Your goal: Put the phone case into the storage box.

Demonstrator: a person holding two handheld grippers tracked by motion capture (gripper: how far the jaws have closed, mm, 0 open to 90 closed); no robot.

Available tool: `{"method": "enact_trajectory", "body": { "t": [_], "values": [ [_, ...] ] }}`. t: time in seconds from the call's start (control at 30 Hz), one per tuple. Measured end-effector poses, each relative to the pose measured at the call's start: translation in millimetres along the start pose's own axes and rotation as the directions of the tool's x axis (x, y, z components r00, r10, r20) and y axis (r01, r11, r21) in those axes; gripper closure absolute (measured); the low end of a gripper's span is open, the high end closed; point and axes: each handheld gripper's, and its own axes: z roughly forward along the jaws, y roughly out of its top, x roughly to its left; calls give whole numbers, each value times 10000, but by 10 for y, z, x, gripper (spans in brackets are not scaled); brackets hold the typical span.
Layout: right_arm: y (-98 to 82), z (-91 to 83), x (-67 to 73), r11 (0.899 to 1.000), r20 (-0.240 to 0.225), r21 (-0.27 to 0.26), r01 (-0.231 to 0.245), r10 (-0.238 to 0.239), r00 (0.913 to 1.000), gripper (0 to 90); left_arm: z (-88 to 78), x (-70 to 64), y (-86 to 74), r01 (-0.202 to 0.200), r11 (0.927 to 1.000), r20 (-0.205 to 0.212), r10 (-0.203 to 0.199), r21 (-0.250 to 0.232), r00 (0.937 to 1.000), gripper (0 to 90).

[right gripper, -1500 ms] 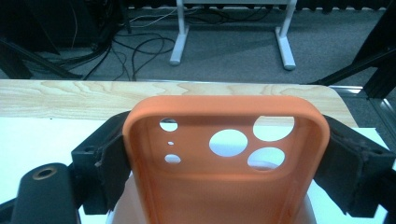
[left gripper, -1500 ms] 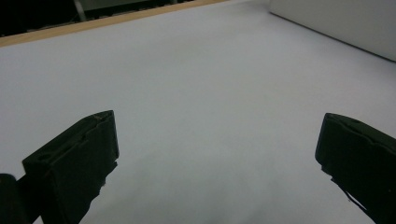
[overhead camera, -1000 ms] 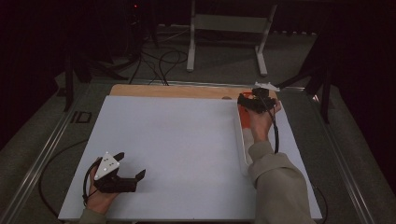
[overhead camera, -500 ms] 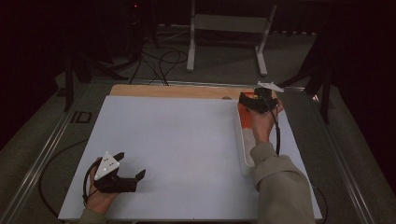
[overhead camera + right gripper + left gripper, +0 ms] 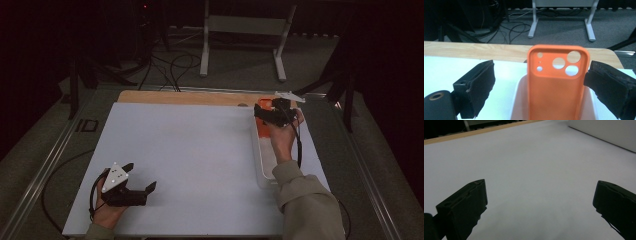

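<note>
An orange phone case (image 5: pixel 557 82) with round camera holes stands upright at the far end of a long white tray (image 5: pixel 520 100). My right gripper (image 5: pixel 540 75) is open around the case, one jaw on each side; the left jaw is clearly apart from it, the right jaw close to its edge. From above, the right gripper (image 5: pixel 267 112) hovers over the tray's (image 5: pixel 258 160) far end, with the orange case (image 5: pixel 263 104) just ahead. My left gripper (image 5: pixel 141 176) rests open on the white mat (image 5: pixel 190 150) near the front left. Nothing lies between the jaws of the left gripper (image 5: pixel 540 195).
A wooden table edge (image 5: pixel 185 97) runs along the far side of the mat. Beyond it stand a metal frame (image 5: pixel 245 30) and cables (image 5: pixel 170 65) on the floor. The tray's white wall (image 5: pixel 604 132) shows far off in the left gripper view.
The right gripper has shifted slightly over the tray's far end. The left gripper has stayed where it was.
</note>
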Motion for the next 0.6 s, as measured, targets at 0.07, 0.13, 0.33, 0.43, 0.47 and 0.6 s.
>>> {"method": "enact_trajectory", "body": {
  "t": [0.07,0.13,0.33,0.43,0.47,0.6],
  "values": [
    [-25,-38,23,9999,-139,24,116,-116,9998,76,7,-3,1,-13,10000,0,13,-2,10000,5],
    [-46,-74,50,9999,-306,27,167,-166,9994,76,8,-4,2,-13,10000,9,13,-15,10000,5],
    [-95,-199,152,9995,-855,0,316,-315,9958,76,7,-7,3,-13,10000,10,13,-10,10000,5],
    [-124,-277,199,9997,-1190,36,230,-225,9926,80,5,-4,3,-14,10000,13,14,-10,10000,5],
    [-130,-288,203,9998,-1218,52,175,-168,9924,83,2,-2,4,-6,10000,15,6,-10,10000,5],
    [-184,-371,236,9998,-1428,194,-28,56,9897,84,1,-2,5,-5,10000,21,5,-23,10000,5]
  ]
}}
